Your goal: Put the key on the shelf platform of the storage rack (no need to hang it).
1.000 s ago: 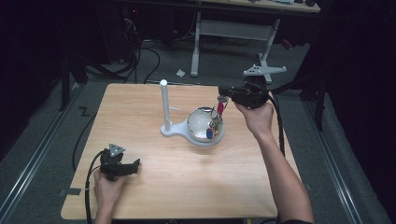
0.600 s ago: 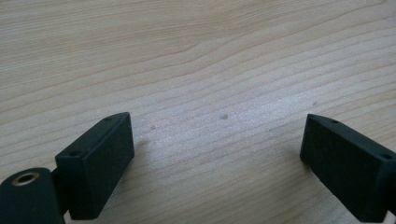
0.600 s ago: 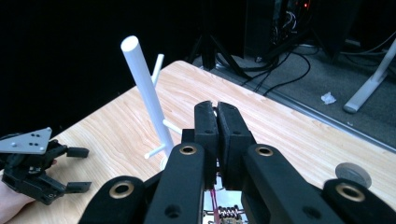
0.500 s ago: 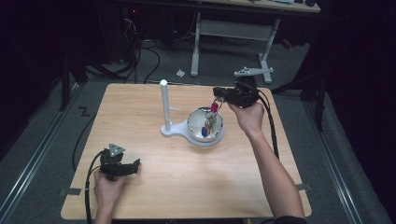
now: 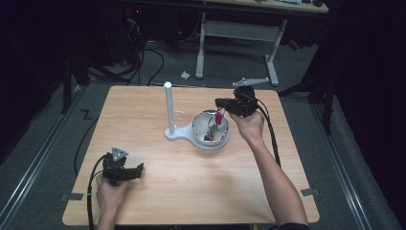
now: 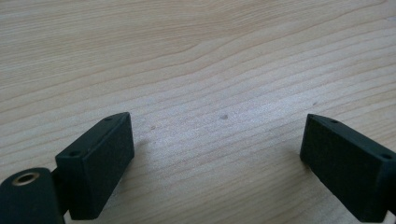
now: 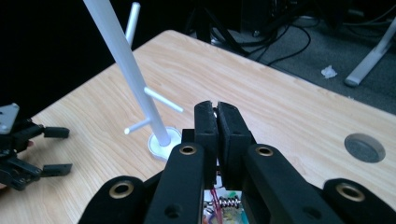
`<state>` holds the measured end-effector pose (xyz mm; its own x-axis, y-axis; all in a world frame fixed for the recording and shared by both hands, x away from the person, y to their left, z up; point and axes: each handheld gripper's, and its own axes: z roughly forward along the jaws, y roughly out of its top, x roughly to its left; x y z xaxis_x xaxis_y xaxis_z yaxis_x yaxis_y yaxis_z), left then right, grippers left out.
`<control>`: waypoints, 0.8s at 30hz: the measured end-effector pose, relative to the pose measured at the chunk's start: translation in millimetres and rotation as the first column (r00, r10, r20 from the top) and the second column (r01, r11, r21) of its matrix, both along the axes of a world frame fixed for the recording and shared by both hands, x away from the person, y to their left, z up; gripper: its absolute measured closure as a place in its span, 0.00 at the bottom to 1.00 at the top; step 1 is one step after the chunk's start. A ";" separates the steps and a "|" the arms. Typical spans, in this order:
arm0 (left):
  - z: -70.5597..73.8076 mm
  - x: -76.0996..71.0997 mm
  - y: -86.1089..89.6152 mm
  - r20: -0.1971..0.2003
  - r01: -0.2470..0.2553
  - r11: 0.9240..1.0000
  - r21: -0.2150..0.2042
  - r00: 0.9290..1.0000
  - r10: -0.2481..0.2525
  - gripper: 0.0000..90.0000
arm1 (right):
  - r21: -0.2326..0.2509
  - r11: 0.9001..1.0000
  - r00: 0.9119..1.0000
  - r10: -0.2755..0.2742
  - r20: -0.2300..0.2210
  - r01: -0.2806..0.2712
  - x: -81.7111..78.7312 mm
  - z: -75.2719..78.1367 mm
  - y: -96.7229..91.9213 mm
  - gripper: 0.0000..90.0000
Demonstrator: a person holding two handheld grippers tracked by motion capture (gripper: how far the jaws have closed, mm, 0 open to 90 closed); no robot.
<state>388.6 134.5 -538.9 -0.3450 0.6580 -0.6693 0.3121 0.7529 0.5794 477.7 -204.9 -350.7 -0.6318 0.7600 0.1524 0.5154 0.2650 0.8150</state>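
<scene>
My right gripper (image 5: pixel 224 102) hovers just over the far rim of a white bowl (image 5: pixel 197 125) at mid table, jaws pressed together (image 7: pixel 217 122). A small red keychain (image 5: pixel 218 118) dangles from them into the bowl; its red cord and metal spring (image 7: pixel 228 203) hang right below the jaws. Several more colourful trinkets (image 5: pixel 209 137) lie in the bowl. Left of the bowl stands a white post with short pegs (image 5: pixel 168 108) (image 7: pixel 128 60). My left gripper (image 5: pixel 139 171) (image 6: pixel 217 154) rests open on the bare wood at the front left, also seen in the right gripper view (image 7: pixel 46 149).
The wooden table (image 5: pixel 143 115) (image 6: pixel 187 56) has a grey round plug (image 7: pixel 364 147) set in it near the far right corner. Beyond the far edge are a white desk frame (image 5: pixel 270 57) and floor cables (image 5: pixel 143 52).
My right gripper has come down and slightly left with the red keychain, from above the bowl's right side to just over its rim. The left gripper has stayed put.
</scene>
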 end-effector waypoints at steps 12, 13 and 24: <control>0.0 0.0 0.0 0.000 0.000 1.000 0.000 1.000 0.000 0.11 | -0.038 0.999 0.999 0.008 -0.052 -0.010 2.0 -28.5 6.1 0.98; 0.0 0.0 0.1 0.000 0.000 1.000 0.001 1.000 0.000 0.11 | -0.038 0.999 0.999 0.008 -0.052 -0.010 2.0 -28.5 6.1 0.98; 0.0 0.0 0.1 0.000 0.000 1.000 0.000 1.000 0.000 0.11 | -0.061 0.998 0.997 0.010 -0.082 -0.015 1.8 -52.5 8.7 0.98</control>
<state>388.6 134.6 -538.9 -0.3448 0.6583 -0.6692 0.3124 0.7527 0.5795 479.6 -196.1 -403.2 -0.6288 0.7616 0.1567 0.5757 0.3206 0.7521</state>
